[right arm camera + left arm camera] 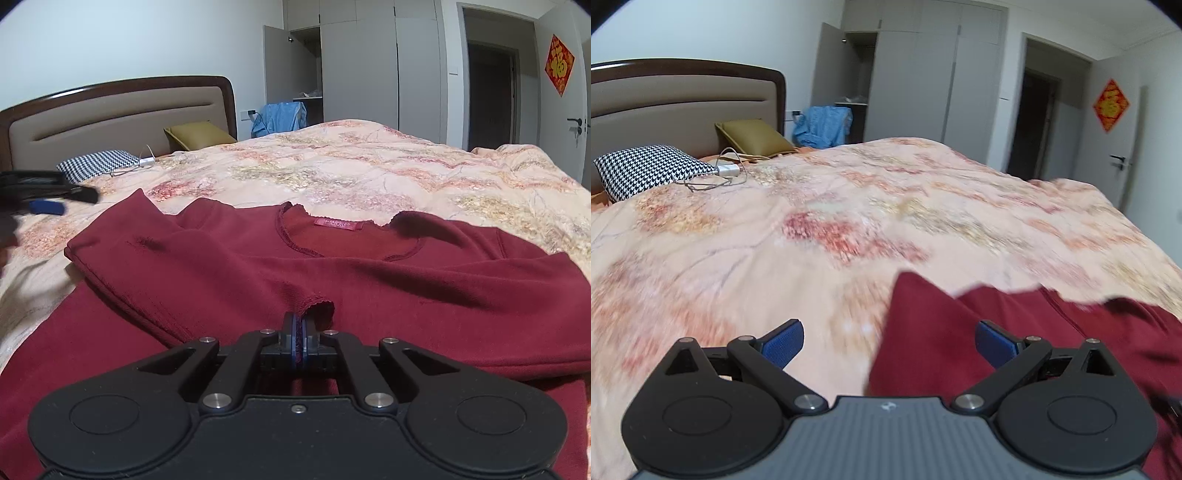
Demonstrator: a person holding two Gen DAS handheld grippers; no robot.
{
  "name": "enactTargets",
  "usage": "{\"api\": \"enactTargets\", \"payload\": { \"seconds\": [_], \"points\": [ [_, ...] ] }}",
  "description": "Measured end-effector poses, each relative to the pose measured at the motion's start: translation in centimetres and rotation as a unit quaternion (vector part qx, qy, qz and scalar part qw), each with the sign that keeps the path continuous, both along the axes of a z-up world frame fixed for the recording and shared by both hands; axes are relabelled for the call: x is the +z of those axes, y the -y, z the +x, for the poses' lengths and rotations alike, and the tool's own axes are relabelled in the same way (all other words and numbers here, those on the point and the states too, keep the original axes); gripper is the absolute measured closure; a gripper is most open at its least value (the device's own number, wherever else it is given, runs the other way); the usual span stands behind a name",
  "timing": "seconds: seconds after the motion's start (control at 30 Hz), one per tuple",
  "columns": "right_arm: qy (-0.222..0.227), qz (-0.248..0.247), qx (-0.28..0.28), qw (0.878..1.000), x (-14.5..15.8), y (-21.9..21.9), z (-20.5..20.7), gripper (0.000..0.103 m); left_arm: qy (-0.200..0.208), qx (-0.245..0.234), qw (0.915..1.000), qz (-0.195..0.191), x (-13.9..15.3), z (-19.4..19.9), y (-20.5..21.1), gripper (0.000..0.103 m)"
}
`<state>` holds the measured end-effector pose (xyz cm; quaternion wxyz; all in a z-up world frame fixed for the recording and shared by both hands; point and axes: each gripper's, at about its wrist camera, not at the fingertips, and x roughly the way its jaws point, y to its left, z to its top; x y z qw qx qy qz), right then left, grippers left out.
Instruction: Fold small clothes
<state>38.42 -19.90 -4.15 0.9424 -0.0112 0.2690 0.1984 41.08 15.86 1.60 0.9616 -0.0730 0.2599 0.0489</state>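
Observation:
A dark red long-sleeved shirt (369,280) lies flat on the bed, neck opening and red label facing away. Its left sleeve (177,266) is folded across the chest. My right gripper (301,325) is shut on the cuff of that sleeve (317,308), low over the shirt's middle. My left gripper (888,343) is open and empty, above the bedspread by the shirt's left edge (923,332); it also shows at the left of the right wrist view (48,201). The left wrist view is blurred.
The floral peach bedspread (369,170) covers the bed. A houndstooth pillow (646,173), a charger with cable (727,171) and an olive cushion (753,136) lie by the headboard (683,99). A blue garment (823,123), wardrobe (923,74) and doors stand beyond.

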Motion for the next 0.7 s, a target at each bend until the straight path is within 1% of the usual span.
{"api": "enactTargets", "payload": {
  "seconds": [0.07, 0.17, 0.3, 0.4, 0.43, 0.47, 0.5, 0.53, 0.57, 0.6, 0.63, 0.7],
  "points": [
    [0.000, 0.004, 0.001, 1.000, -0.2, 0.1, 0.0, 0.100, -0.005, 0.011, 0.9999, 0.003, -0.7, 2.3, -0.4, 0.002],
    [0.005, 0.004, 0.002, 1.000, -0.3, 0.0, -0.1, 0.099, -0.032, 0.035, 0.9989, 0.002, -2.3, 4.6, -1.0, 0.003],
    [0.006, 0.005, 0.002, 1.000, -0.4, 0.0, -0.1, 0.097, -0.061, 0.048, 0.9970, 0.005, -4.9, 5.8, -1.5, 0.002],
    [0.005, 0.010, 0.003, 1.000, -0.4, 0.1, -0.1, 0.096, -0.060, 0.051, 0.9969, -0.003, -5.6, 5.7, -1.8, 0.001],
    [0.006, 0.013, 0.004, 1.000, -0.2, 0.2, -0.1, 0.091, -0.059, 0.052, 0.9969, -0.004, -5.5, 5.5, -1.8, 0.001],
    [0.006, 0.019, 0.004, 1.000, 0.0, 0.5, -0.4, 0.082, -0.058, 0.053, 0.9969, -0.004, -5.2, 5.3, -1.8, 0.001],
    [0.008, 0.024, 0.001, 1.000, 0.3, 0.7, -0.6, 0.070, -0.058, 0.055, 0.9968, -0.006, -4.9, 4.9, -1.7, 0.001],
    [0.011, 0.029, -0.003, 1.000, 0.6, 1.1, -0.9, 0.063, -0.058, 0.055, 0.9967, -0.010, -4.5, 4.4, -1.7, 0.001],
    [0.015, 0.034, -0.006, 0.999, 0.9, 1.5, -1.4, 0.052, -0.056, 0.052, 0.9969, -0.015, -4.1, 3.6, -1.5, 0.001],
    [0.017, 0.038, -0.009, 0.999, 1.2, 1.9, -1.9, 0.043, -0.051, 0.048, 0.9973, -0.021, -3.7, 2.7, -1.3, 0.001],
    [0.019, 0.040, -0.010, 0.999, 1.5, 2.4, -2.6, 0.040, -0.044, 0.044, 0.9977, -0.025, -3.3, 1.4, -1.0, 0.001],
    [0.019, 0.040, -0.013, 0.999, 2.0, 3.4, -4.4, 0.030, -0.031, 0.039, 0.9982, -0.034, -2.5, -1.2, -0.3, 0.000]
  ]
}}
